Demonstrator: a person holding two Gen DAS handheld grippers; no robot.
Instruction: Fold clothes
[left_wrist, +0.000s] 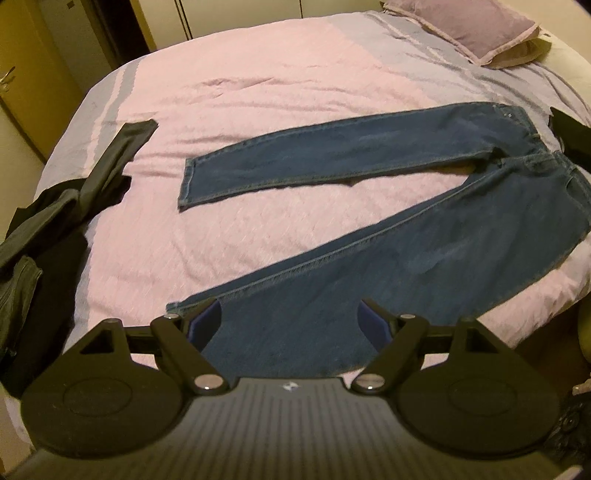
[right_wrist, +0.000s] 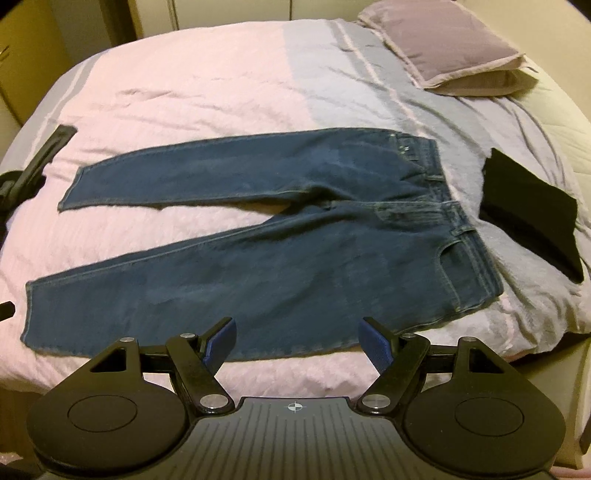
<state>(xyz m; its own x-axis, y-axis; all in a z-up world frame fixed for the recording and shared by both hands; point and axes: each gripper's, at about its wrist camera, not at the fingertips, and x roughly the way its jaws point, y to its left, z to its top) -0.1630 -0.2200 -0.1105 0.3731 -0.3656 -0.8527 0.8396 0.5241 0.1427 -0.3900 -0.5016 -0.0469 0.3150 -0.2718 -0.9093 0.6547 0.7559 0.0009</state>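
Right wrist view: jeans (right_wrist: 295, 251) lie crosswise, waistband rightward, both grippers' jaws spread, empty.

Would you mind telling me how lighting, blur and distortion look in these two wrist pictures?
Left wrist view: dim yellowish light, fisheye bends the pink quilted bed cover, dark corners, blue denim jeans slightly soft. Right wrist view: same warm cast and curvature, jeans mildly blurred, no glare.

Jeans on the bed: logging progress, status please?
Left gripper and right gripper open, empty. Jeans flat, legs spread, unfolded. Nothing on them.
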